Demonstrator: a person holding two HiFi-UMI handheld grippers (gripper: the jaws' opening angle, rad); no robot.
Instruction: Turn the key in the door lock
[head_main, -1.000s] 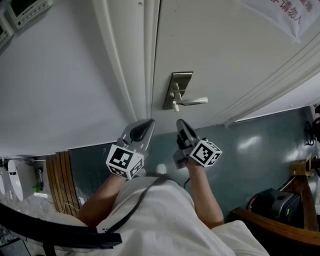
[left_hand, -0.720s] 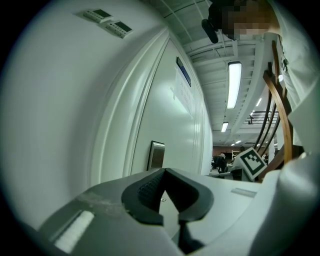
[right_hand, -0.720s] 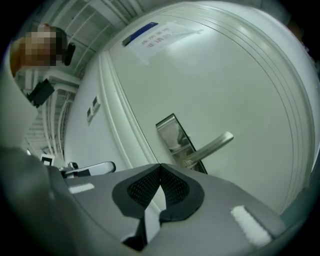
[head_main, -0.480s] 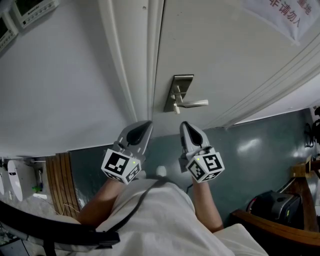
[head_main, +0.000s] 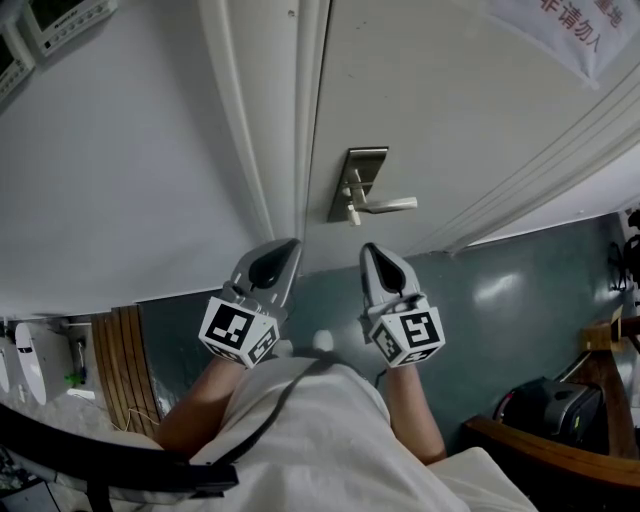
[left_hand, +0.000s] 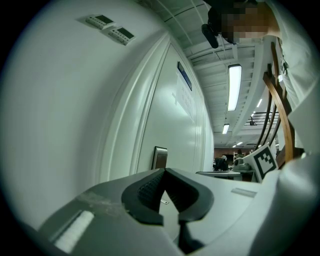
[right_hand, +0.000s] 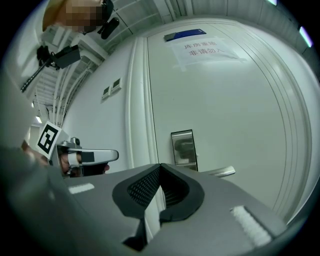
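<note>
- The door lock is an upright rectangular plate of brushed metal on the white door, close to the edge by the frame
- Its lever handle juts from the plate's lower half and lies level, pointing away from the frame
- The key shows as a small pale stub just under the lever's root, too small to tell its turn
</note>
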